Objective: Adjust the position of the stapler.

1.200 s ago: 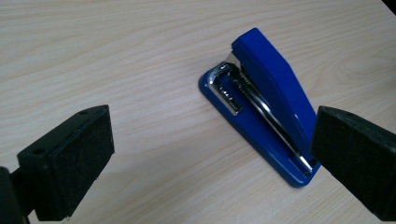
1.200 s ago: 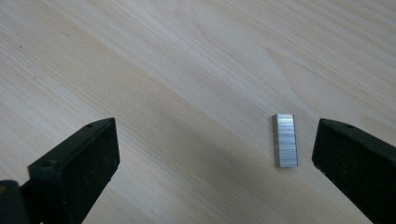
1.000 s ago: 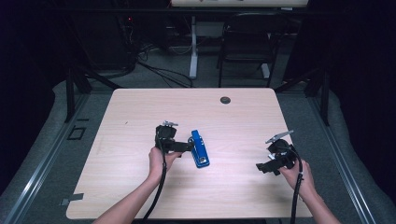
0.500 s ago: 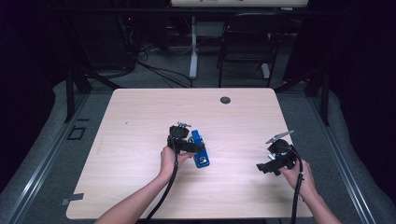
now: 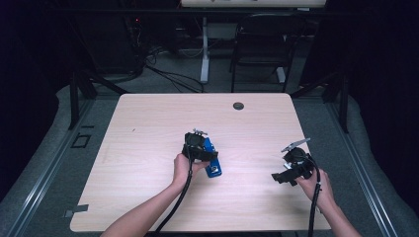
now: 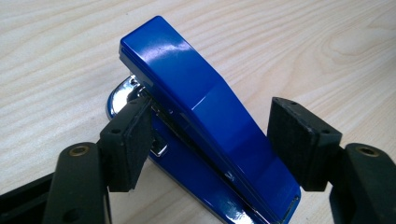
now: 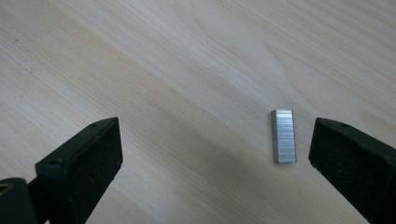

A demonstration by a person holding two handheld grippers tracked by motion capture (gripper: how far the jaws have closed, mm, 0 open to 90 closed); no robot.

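While the table (image 5: 148, 123) lies bare around both hands, the work sits at the blue stapler (image 6: 205, 121), which rests on the wood between the fingers of the left gripper (image 6: 210, 140). Those fingers have just been closing: the one at the left of the left gripper view (image 6: 128, 144) touches the stapler's side by the chrome hinge end, while the other stands a little off its far side, so there is no pinch yet. The stapler looks stiff and fairly heavy for its size, with glossy, sloping plastic that could slide out of the pads; the lower body near the hinge, where the sides run straighter, seems the safer hold. The right gripper (image 7: 210, 154) hangs over the wood with fingers spread wide, a small, light, brittle-looking strip of staples (image 7: 283, 136) lying just inside its right-hand finger.
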